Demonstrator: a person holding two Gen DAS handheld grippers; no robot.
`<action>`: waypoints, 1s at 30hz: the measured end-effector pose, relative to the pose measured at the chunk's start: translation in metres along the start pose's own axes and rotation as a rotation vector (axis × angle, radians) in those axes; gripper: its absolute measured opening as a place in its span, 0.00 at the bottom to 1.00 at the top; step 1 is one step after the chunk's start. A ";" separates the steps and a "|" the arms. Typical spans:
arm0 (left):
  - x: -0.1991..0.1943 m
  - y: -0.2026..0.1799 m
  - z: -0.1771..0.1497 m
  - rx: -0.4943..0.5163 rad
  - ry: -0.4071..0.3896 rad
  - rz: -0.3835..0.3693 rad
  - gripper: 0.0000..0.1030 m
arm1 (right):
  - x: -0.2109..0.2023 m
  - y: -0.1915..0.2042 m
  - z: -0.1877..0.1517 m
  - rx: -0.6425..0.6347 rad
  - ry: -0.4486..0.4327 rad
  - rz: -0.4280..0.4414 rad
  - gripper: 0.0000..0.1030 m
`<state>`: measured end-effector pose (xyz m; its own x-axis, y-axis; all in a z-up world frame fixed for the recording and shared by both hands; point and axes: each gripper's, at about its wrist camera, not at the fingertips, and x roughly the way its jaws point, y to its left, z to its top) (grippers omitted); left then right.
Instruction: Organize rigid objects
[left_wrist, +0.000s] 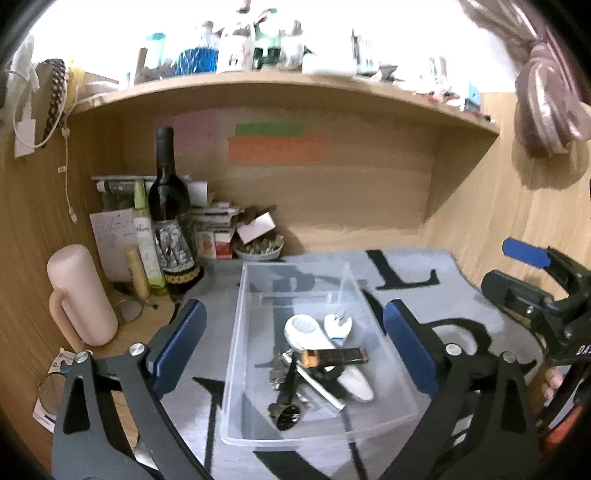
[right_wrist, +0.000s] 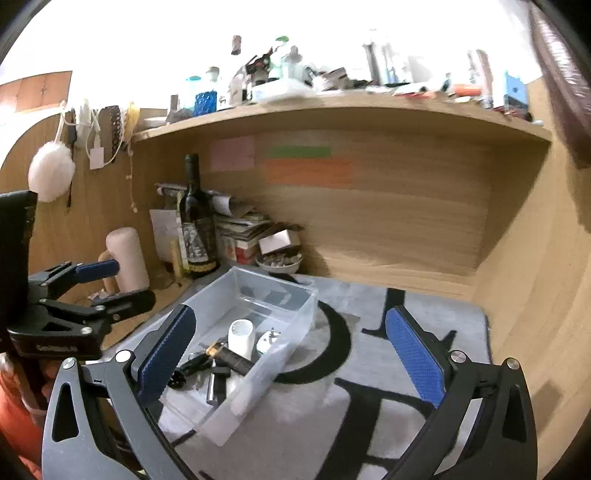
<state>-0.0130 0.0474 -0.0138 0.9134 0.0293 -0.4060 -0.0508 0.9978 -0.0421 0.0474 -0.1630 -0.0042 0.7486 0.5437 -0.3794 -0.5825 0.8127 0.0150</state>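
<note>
From my left wrist, the nearest thing is my left hand-held gripper (left_wrist: 291, 343), its two blue pads spread wide on either side of the clear plastic bin (left_wrist: 236, 369), touching nothing and holding nothing. The bin sits on the grey mat (left_wrist: 424, 302) that covers the tabletop, and I judge it is the collecting point: the rigid odds and ends are gathered inside it rather than scattered. In it lie a white opener-like tool (left_wrist: 314, 334), a smaller white piece (left_wrist: 338, 325), a dark bar with a brass end (left_wrist: 334, 357) laid across them, and a black-handled tool (left_wrist: 286, 398) with some keys or metal bits I cannot make out clearly. A wine bottle (left_wrist: 171, 218) and a pink mug (left_wrist: 83, 295) stand well apart by the back wall, outside the bin.

From my right wrist, my right hand-held gripper (right_wrist: 291, 358) is nearest, likewise released, jaws wide, nothing between the pads. The bin (right_wrist: 291, 339) lies to the left of centre here, beside my left pad, with the same tools inside. My left hand-held gripper (right_wrist: 110, 280) shows at the left edge, empty. No loose rigid item shows on the mat (right_wrist: 369, 369), so the sorting looks close to finished.
</note>
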 end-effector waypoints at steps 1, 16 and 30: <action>-0.005 -0.003 0.000 -0.003 -0.015 -0.007 0.96 | -0.003 -0.001 -0.002 0.005 -0.004 -0.006 1.00; -0.026 -0.025 -0.005 -0.020 -0.073 -0.051 0.99 | -0.039 -0.014 -0.011 0.064 -0.067 -0.048 1.00; -0.025 -0.029 -0.006 0.001 -0.078 -0.042 0.99 | -0.039 -0.013 -0.012 0.060 -0.069 -0.053 1.00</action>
<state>-0.0370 0.0172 -0.0077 0.9435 -0.0085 -0.3312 -0.0108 0.9983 -0.0567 0.0220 -0.1977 -0.0004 0.7989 0.5112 -0.3169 -0.5232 0.8506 0.0531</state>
